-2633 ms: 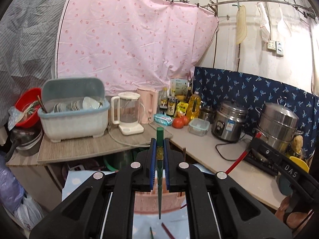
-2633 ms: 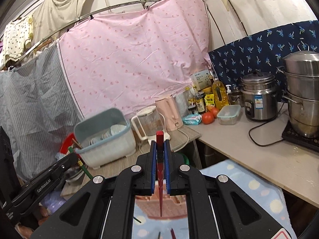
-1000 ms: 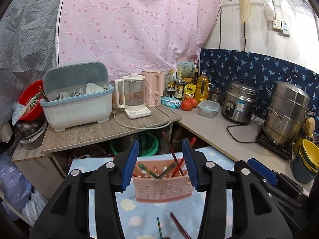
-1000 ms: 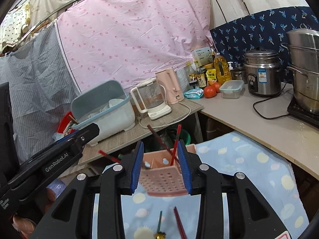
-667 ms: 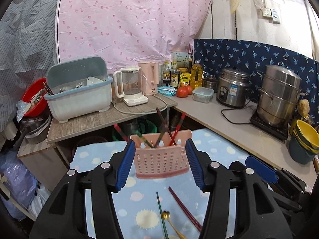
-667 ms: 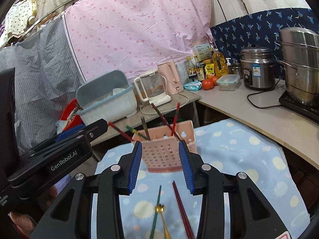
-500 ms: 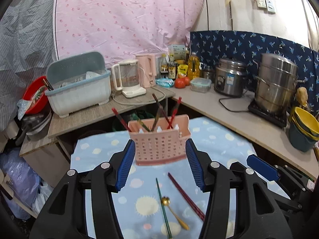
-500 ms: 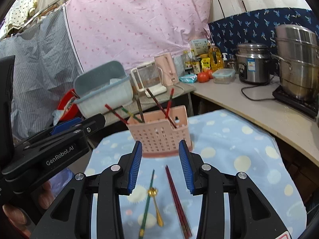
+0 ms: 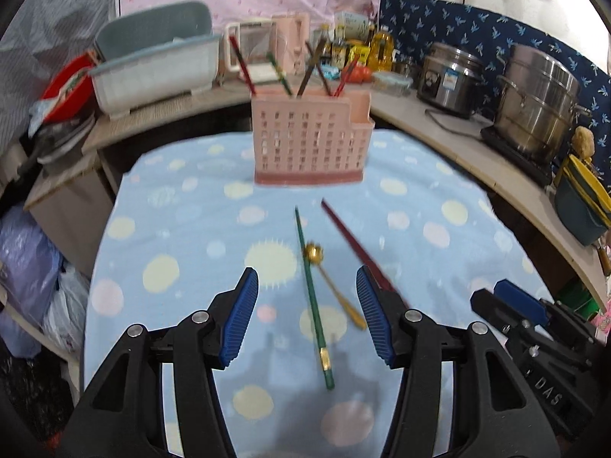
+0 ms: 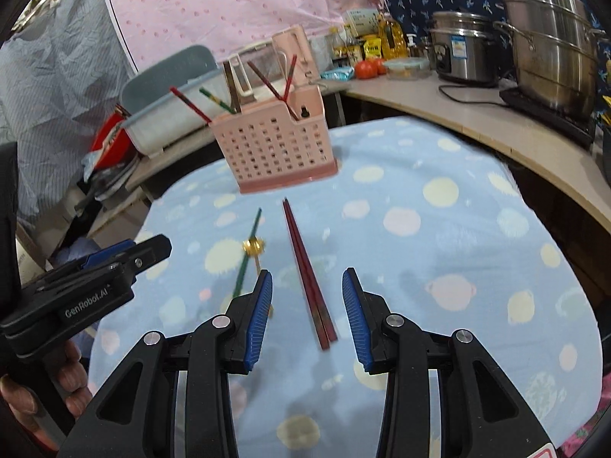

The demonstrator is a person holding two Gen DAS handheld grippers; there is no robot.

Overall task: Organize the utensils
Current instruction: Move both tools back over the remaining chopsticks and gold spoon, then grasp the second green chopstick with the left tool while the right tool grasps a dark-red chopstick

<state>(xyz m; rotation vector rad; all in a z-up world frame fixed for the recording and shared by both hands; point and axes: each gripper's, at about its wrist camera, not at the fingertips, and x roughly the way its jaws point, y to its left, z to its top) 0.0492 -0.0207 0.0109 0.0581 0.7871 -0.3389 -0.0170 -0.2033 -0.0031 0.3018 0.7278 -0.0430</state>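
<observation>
A pink slotted utensil holder stands on the blue dotted cloth and holds several chopsticks. In front of it lie a green chopstick, a gold spoon and a pair of dark red chopsticks. My left gripper is open and empty, above the green chopstick and spoon. My right gripper is open and empty, with the red pair between its fingers in view.
A wooden shelf behind carries a grey dish rack, a blender jug and a pink kettle. The counter at right holds a rice cooker, steel pots, bottles and tomatoes. Bags sit on the floor at left.
Both grippers let go of their chopsticks, which now stand in the holder, opened, and have drawn back and tilted down over the utensils on the cloth.
</observation>
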